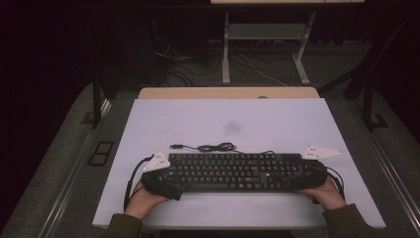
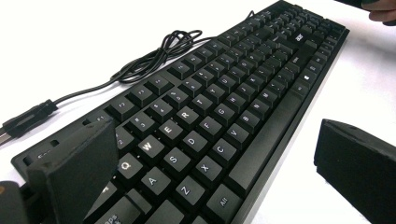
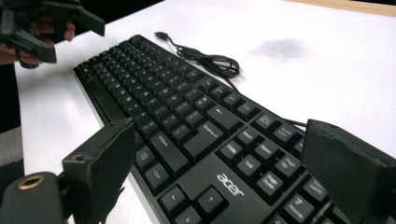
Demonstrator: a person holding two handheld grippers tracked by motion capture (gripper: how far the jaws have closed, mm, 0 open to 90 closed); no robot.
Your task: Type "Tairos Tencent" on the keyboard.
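Tongs first: my left tongs (image 1: 166, 181) and right tongs (image 1: 297, 178) gape wide, one straddling each end of the black Acer keyboard (image 1: 225, 171), gripping nothing. It lies flat on the white tabletop (image 1: 247, 119). Next, I judge, both must close evenly before lifting.

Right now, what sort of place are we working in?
Probably a lab or office workroom: a white table top carrying a black keyboard, a second desk's metal legs behind it, and loose cables on the grey carpet.
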